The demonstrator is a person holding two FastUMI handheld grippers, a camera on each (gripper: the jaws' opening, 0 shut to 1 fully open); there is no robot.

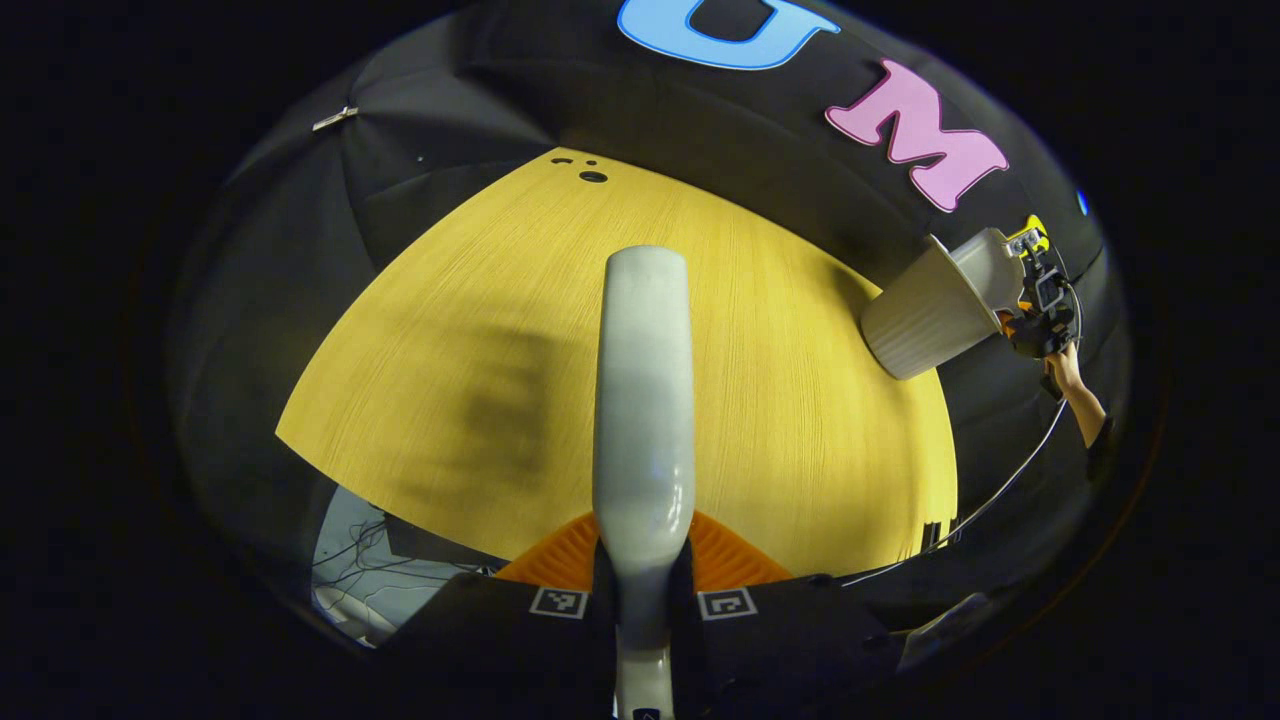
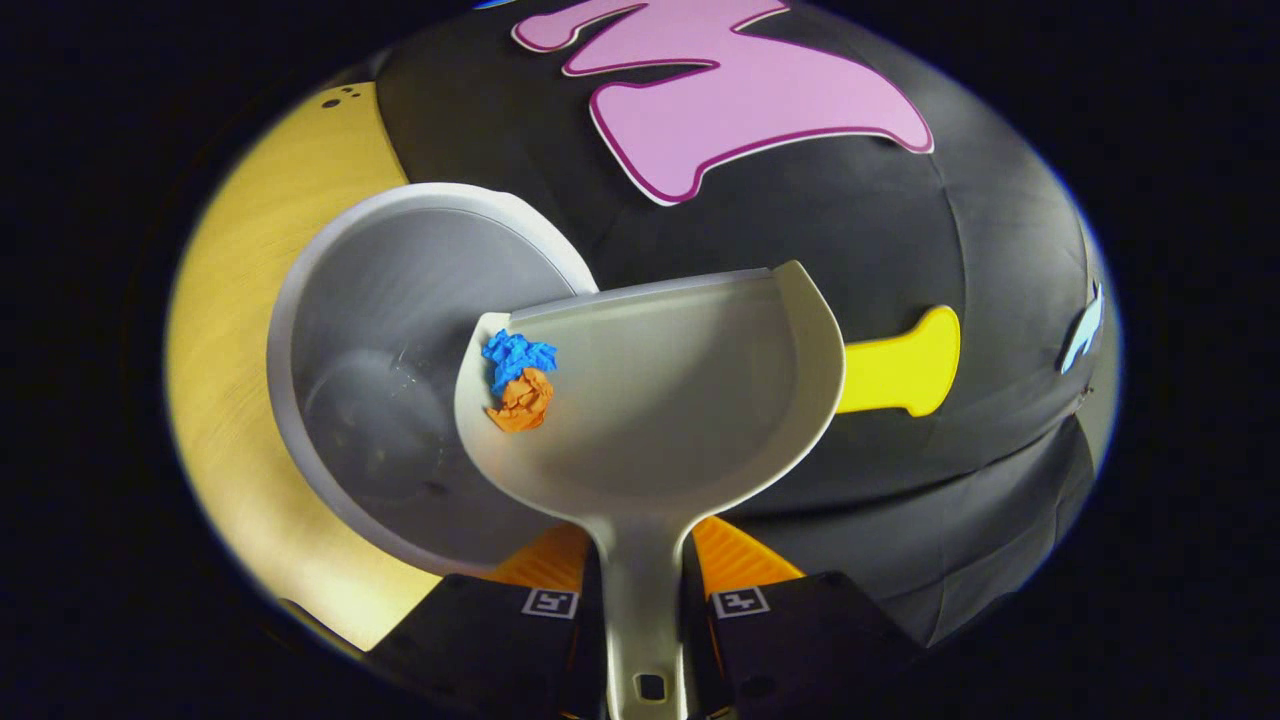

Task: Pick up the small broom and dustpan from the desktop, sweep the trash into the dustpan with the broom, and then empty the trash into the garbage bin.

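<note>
My left gripper (image 1: 643,585) is shut on the pale grey broom (image 1: 645,400), whose long body points forward over the yellow table (image 1: 800,430). At the table's far right edge stands the white ribbed garbage bin (image 1: 925,320), with the dustpan (image 1: 992,262) and my right gripper (image 1: 1040,300) above it. In the right gripper view, my right gripper (image 2: 640,600) is shut on the handle of the grey dustpan (image 2: 690,410). The pan tilts left over the open bin (image 2: 370,300). A blue paper scrap (image 2: 518,352) and an orange scrap (image 2: 522,402) lie at the pan's left lip.
The bin's inside looks bare. Small dark holes (image 1: 592,176) mark the table's far edge. Floor with cables (image 1: 350,560) lies below the near-left table edge. A hand (image 1: 1068,372) holds the right gripper, and a cable trails down from it.
</note>
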